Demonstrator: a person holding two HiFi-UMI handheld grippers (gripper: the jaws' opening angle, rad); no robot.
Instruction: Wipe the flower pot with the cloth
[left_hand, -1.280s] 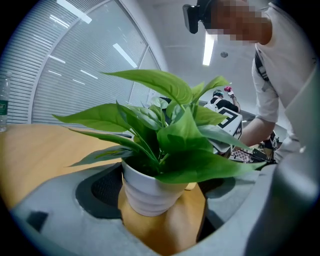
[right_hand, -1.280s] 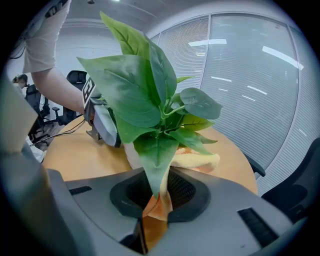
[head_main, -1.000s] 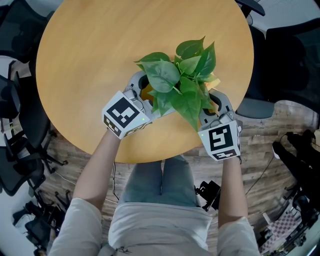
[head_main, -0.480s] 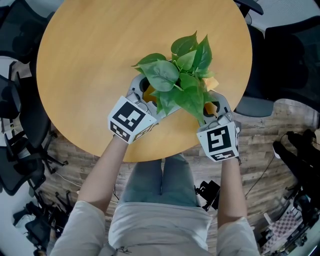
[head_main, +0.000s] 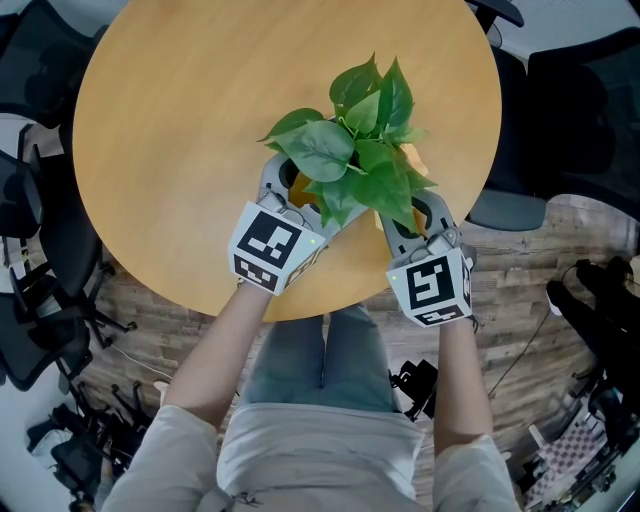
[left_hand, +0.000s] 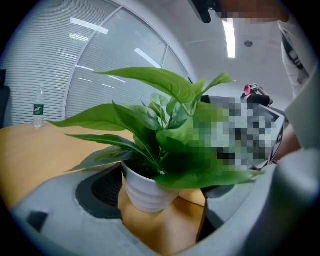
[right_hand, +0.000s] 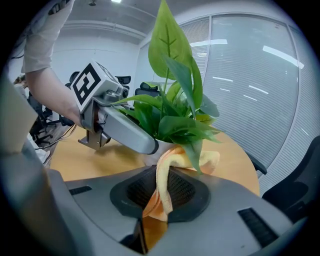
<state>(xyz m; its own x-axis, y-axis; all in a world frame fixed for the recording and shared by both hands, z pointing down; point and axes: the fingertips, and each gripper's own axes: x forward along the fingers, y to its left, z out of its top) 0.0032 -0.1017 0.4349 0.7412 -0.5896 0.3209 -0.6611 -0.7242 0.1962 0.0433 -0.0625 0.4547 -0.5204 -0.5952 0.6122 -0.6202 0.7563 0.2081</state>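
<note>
**Pot bracketed on the left, cloth at its right flank**

We note the small white ribbed ceramic flower pot (left_hand: 146, 192) standing upright on the round, smooth, honey-coloured wooden table (head_main: 190, 110), near the edge closest to the person. From the head view its broad, glossy green leaves (head_main: 352, 165) hide it entirely.

Left gripper (left_hand: 159, 202): jaws wide apart, one on each side of the pot. Bare table shows between the pot and the right-hand jaw, and we cannot tell whether the left-hand dark mesh pad touches it. We read this as a loose bracket, not a clamp, placed to stop the light pot sliding or turning under the wipe.

Right gripper (right_hand: 156, 207): jaws closed on the soft orange-yellow cloth (right_hand: 164, 175). The cloth is pinched low between the dark pads, rises as a rolled fold and drapes against the pot's side under the leaves. Held by one end like this, it leaves a free, padded length to drag round the curved wall.

Judgement: wiping is under way or about to begin on the side facing the right gripper. The ribbed grooves will likely need firm pressure. Overhanging leaves crowd the contact area and could snag.
</note>
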